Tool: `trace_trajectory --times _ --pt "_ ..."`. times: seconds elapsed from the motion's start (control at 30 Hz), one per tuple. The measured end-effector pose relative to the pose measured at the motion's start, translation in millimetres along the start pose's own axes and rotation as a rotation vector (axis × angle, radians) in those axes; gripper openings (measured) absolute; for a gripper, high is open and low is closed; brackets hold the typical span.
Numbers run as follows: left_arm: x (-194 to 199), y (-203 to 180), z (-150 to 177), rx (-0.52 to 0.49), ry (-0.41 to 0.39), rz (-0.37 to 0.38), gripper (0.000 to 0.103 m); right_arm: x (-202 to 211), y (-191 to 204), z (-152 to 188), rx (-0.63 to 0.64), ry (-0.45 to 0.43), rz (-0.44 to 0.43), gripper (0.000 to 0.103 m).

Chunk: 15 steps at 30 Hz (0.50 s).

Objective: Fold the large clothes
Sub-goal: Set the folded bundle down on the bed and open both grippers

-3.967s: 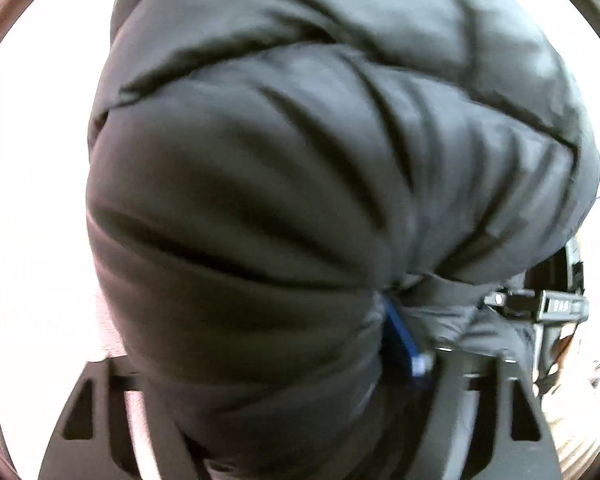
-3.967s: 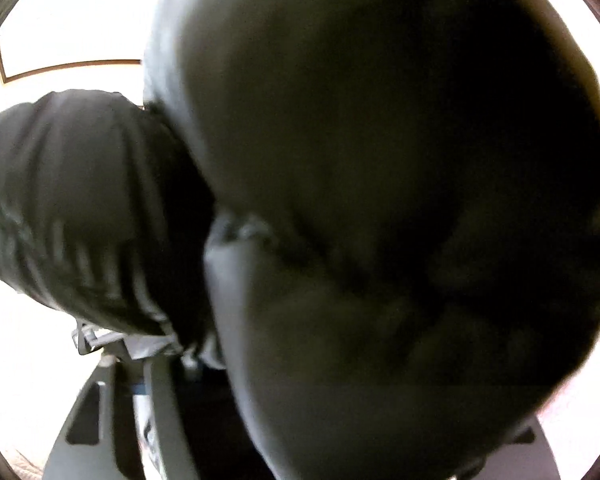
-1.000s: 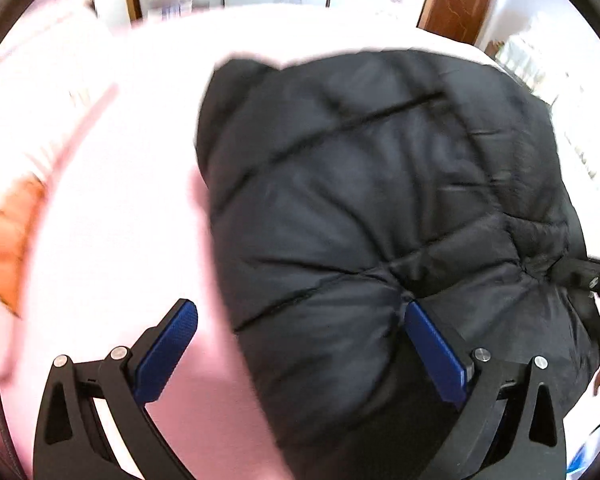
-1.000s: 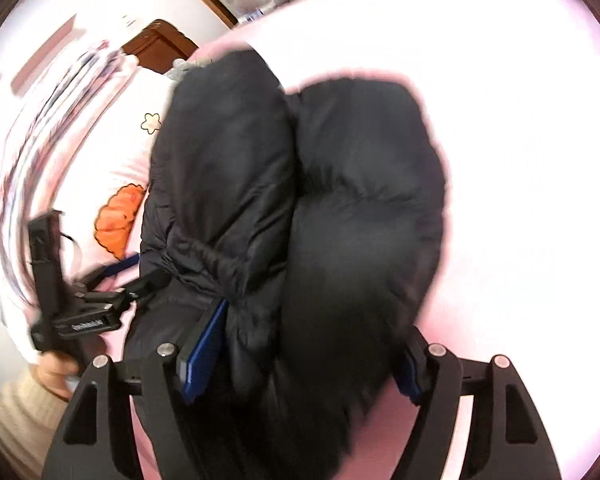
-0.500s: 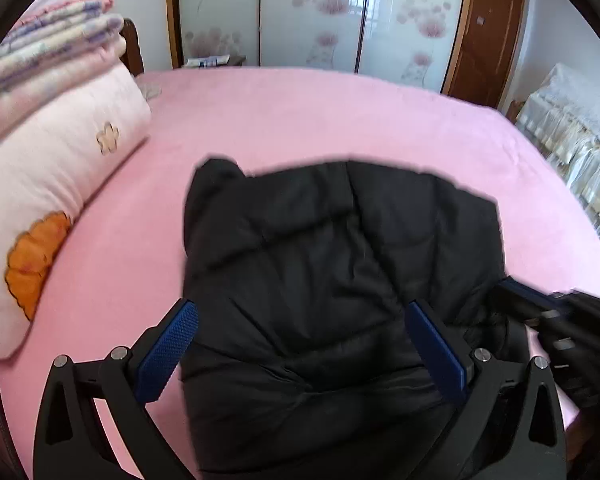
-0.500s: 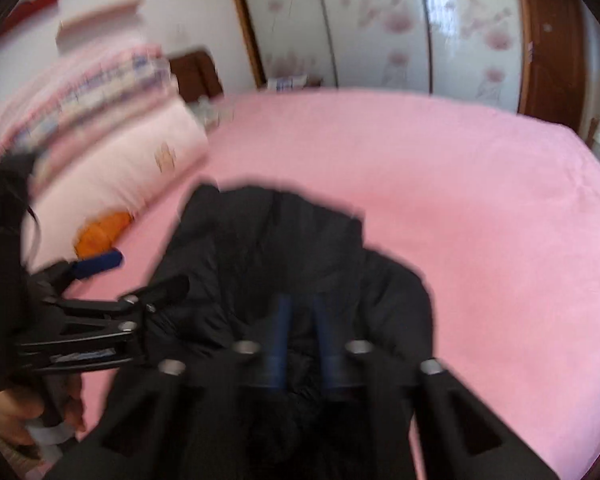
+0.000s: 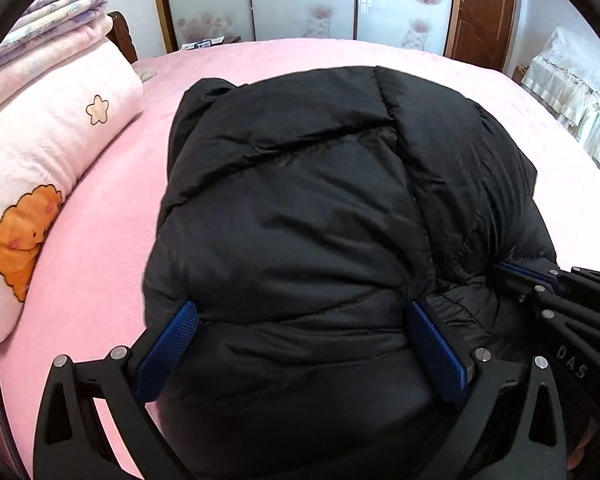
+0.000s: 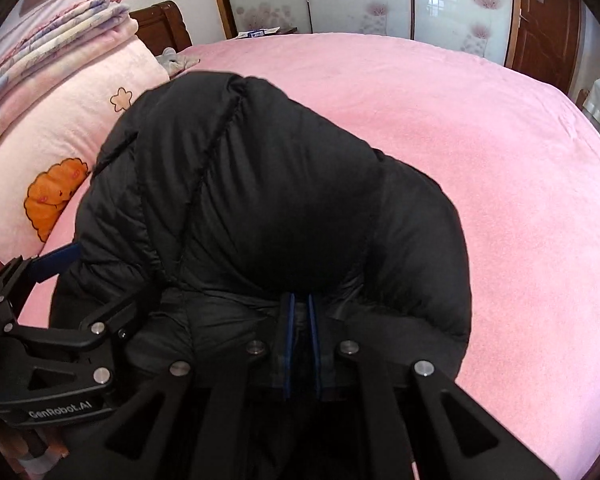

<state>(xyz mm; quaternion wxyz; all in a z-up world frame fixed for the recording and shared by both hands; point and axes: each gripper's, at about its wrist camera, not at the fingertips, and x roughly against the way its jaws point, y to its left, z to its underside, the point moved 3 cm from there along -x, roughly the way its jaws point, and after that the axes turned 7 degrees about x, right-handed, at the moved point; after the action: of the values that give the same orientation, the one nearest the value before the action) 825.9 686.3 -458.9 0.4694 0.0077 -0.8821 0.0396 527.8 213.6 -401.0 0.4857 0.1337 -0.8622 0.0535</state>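
We see the black puffer jacket bunched mid-frame on the pink bed. Right gripper has just closed, pinching jacket fabric (lower centre). Left gripper jaws wide, straddling the jacket w/o clamping.

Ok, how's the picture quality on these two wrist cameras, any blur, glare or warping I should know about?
Left wrist view: sharp, no motion blur; fisheye bends the pink bed into a dome; black puffer jacket keeps visible seams. Right wrist view: also sharp, but the jacket's near bulge goes almost featureless black above the right gripper; the frosted closet doors are bright, slightly washed out.
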Motion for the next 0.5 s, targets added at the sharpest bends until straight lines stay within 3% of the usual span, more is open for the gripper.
trace_trajectory --times 0.17,0.27,0.43,0.5 --pt "57 -2 -15 0.049 -0.022 -0.003 0.103 56 -8 -13 -0.084 -0.066 -0.044 0.009" --pt "92 -6 -15 0.073 -0.029 -0.009 0.103 97 -11 -10 -0.105 -0.082 -0.073 0.021" --pt "143 -27 8 0.074 -0.002 -0.044 0.103 147 2 14 -0.056 -0.056 -0.107 0.024" --pt "165 -40 20 0.094 0.008 -0.017 0.103 176 11 26 -0.019 -0.054 -0.101 0.024"
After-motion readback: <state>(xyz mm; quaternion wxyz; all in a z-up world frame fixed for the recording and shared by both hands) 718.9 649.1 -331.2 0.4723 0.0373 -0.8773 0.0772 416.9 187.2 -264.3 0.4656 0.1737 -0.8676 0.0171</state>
